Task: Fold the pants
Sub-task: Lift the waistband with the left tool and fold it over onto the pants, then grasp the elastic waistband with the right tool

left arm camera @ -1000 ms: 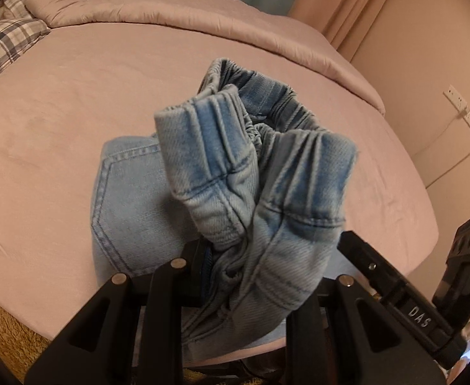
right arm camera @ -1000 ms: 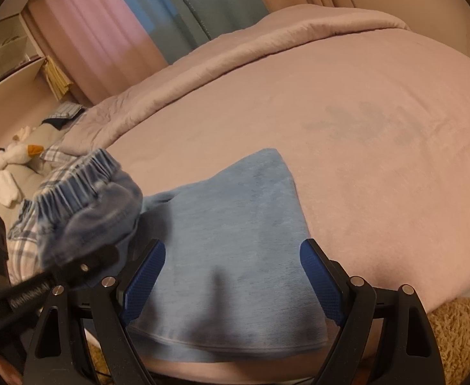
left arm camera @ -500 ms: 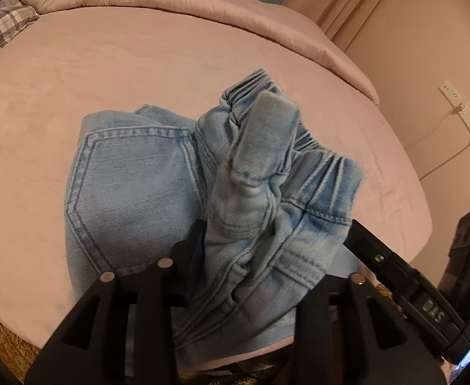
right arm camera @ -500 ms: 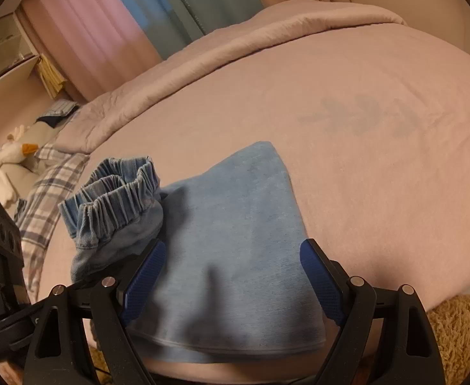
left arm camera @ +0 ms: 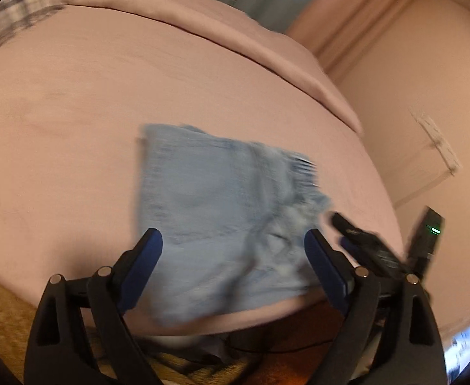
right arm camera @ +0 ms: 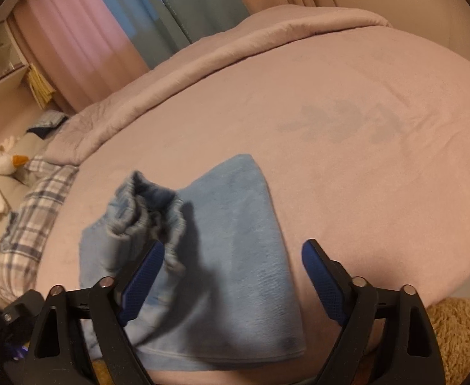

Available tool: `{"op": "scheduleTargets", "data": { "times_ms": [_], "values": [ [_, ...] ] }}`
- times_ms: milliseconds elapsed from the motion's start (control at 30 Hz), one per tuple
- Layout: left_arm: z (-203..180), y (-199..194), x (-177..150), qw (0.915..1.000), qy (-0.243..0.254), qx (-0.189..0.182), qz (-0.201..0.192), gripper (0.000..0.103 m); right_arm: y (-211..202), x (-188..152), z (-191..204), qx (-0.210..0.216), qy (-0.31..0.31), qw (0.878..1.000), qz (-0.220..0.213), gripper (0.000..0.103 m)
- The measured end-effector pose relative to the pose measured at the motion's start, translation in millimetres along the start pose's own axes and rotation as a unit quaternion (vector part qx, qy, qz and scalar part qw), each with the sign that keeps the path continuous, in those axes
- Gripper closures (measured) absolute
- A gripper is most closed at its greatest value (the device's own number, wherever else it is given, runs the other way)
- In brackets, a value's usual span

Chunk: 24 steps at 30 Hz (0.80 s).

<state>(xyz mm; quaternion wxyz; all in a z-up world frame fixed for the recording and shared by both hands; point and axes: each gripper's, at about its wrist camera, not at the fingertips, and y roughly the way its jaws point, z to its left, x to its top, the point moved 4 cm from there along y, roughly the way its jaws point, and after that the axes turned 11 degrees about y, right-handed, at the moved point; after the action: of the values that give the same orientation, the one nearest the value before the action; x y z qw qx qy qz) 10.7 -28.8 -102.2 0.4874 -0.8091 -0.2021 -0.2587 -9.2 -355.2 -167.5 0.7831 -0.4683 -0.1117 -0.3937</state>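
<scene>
The pants (right arm camera: 203, 256), light blue denim, are being left lying on the pink bedspread (right arm camera: 347, 176) near the lower edge of both views, folded into a compact stack with the gathered waistband (right arm camera: 148, 211) standing up, crumpled, at the left of the stack in the right wrist view. The left gripper (left arm camera: 233, 252) is being held just above the near edge of the stack, and its jaws have just been opening, so that they are now standing wide with nothing pressed between the pads; the denim is seen through the gap only, which suggests the fold is being let go. The right gripper (right arm camera: 231, 258) is likewise being held wide open over the stack, gripping nothing, probably kept ready for smoothing or a further fold. The left wrist view is being blurred by motion, so seams cannot be read there. A plaid pillow (right arm camera: 32, 211) and a white soft toy (right arm camera: 0, 166) are lying at the left edge of the right wrist view, well apart from the pants, and nothing is standing in the way.
</scene>
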Motion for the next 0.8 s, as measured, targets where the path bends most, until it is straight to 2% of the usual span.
{"op": "scheduleTargets", "data": {
  "times_ms": [67, 133, 200, 267, 367, 467, 600, 633, 667, 733, 767, 800],
  "values": [
    [18, -2, -3, 0.9993, -0.014, 0.036, 0.003, 0.012, -4, 2, 4, 0.008, -0.005, 1.0, 0.0, 0.01],
    [31, -4, -6, 0.9981, -0.024, 0.056, 0.006, 0.012, -9, 4, 11, 0.02, -0.013, 1.0, 0.001, 0.009],
    [41, -2, -7, 0.9973, -0.032, 0.066, 0.009, 0.012, -10, 8, 21, 0.042, -0.009, 0.999, 0.008, 0.004],
    [45, -2, -9, 0.9966, -0.037, 0.074, 0.01, 0.012, -6, 11, 35, 0.07, -0.011, 0.997, 0.034, 0.002],
    [44, -1, -8, 0.9964, -0.033, 0.077, 0.012, 0.01, 13, 10, 59, 0.086, -0.041, 0.991, 0.091, 0.002],
    [42, 1, -8, 0.9965, -0.031, 0.077, 0.015, 0.01, 43, 10, 71, 0.079, -0.054, 0.986, 0.135, 0.002],
    [45, -1, -10, 0.9963, -0.033, 0.078, 0.016, 0.01, 78, 5, 64, 0.056, -0.034, 0.982, 0.178, 0.003],
    [45, 0, -10, 0.9963, -0.033, 0.077, 0.016, 0.01, 87, 3, 60, 0.047, -0.031, 0.98, 0.189, 0.007],
    [45, -1, -10, 0.9963, -0.035, 0.077, 0.015, 0.01, 92, -1, 58, 0.042, -0.03, 0.979, 0.199, 0.016],
    [46, 3, -9, 0.9962, -0.039, 0.077, 0.013, 0.01, 87, -5, 59, 0.06, -0.038, 0.978, 0.195, 0.029],
    [46, 4, -8, 0.9961, -0.042, 0.077, 0.013, 0.01, 86, -5, 60, 0.075, -0.041, 0.977, 0.198, 0.047],
    [47, 5, -8, 0.996, -0.043, 0.077, 0.014, 0.01, 86, -6, 61, 0.095, -0.03, 0.973, 0.208, 0.056]
  ]
}}
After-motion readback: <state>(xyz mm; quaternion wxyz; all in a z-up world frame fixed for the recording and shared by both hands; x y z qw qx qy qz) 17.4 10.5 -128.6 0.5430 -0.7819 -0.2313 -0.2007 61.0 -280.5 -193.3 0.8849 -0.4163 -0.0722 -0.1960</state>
